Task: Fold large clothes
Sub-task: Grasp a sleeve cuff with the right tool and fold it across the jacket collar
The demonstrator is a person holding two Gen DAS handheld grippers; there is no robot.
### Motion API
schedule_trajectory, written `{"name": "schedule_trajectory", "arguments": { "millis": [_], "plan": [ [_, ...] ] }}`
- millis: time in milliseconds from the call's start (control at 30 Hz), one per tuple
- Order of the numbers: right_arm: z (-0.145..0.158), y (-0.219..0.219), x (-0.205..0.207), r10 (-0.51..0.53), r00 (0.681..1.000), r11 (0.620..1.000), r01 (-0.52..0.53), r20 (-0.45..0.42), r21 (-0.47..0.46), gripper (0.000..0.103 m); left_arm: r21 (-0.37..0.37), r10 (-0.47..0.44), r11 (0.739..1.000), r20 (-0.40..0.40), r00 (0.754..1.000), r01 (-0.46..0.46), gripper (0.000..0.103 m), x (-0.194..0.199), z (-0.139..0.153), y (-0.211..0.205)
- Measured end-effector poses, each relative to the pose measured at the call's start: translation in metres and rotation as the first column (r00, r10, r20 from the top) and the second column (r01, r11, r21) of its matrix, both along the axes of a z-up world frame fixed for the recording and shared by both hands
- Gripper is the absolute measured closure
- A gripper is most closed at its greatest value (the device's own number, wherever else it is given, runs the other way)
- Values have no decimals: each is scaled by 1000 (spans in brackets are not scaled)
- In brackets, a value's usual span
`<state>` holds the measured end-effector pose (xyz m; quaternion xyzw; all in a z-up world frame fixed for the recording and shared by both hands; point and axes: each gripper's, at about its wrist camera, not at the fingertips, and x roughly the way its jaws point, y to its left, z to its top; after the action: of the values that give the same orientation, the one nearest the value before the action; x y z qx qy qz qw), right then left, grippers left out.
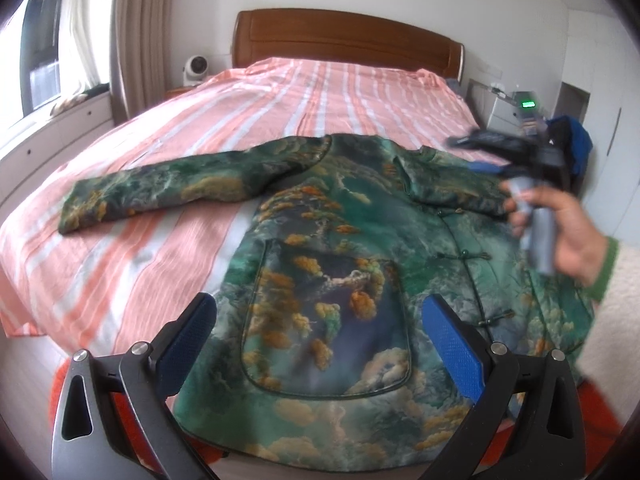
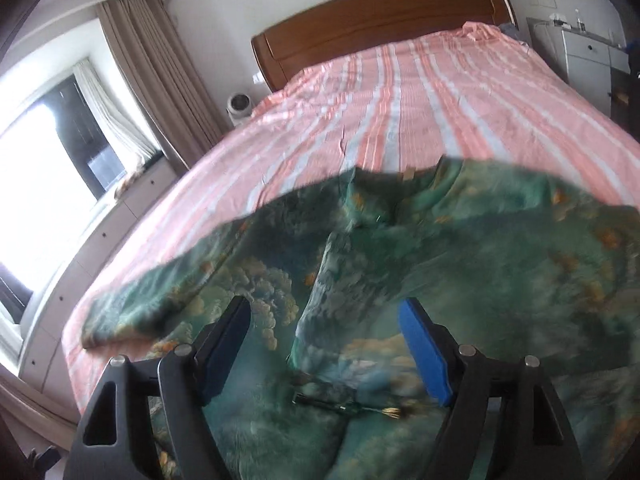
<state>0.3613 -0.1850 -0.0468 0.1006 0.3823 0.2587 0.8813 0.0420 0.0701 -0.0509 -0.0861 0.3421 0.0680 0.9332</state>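
Note:
A green jacket (image 1: 352, 216) printed with clouds and orange trees lies face up on the bed, with knot buttons down its front. One sleeve (image 1: 152, 192) stretches out to the left. My left gripper (image 1: 320, 306) hovers open above the jacket's big patch pocket (image 1: 328, 320), with nothing between its blue pads. A hand (image 1: 572, 224) in a green-cuffed sleeve holds my right gripper (image 1: 476, 154), blurred, above the jacket's right shoulder. In the right wrist view the right gripper (image 2: 325, 306) stands open over blurred jacket (image 2: 460, 264) cloth, and no pad presses on it.
The bed has a pink and white striped sheet (image 1: 304, 96) and a wooden headboard (image 1: 344, 36). A small white fan (image 1: 195, 67) stands at the far left corner. Window (image 1: 40, 52), curtain and low white drawers (image 1: 48, 128) line the left side; a white cabinet (image 2: 588, 56) stands at the right.

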Motion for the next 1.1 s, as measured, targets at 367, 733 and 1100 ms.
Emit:
{"name": "schedule_trajectory", "arguments": {
  "millis": [367, 733, 1100],
  "plan": [
    [-61, -47, 46, -154, 984, 916, 109, -89, -387, 10, 50, -55, 997, -11, 998, 55, 1, 2, 3, -21],
    [48, -27, -112, -99, 981, 961, 138, 165, -239, 1, 116, -72, 991, 51, 996, 66, 0, -2, 20, -27],
    [50, -34, -265, -7, 968, 939, 92, 249, -331, 1, 168, -141, 978, 104, 985, 122, 0, -1, 46, -52]
  ]
}}
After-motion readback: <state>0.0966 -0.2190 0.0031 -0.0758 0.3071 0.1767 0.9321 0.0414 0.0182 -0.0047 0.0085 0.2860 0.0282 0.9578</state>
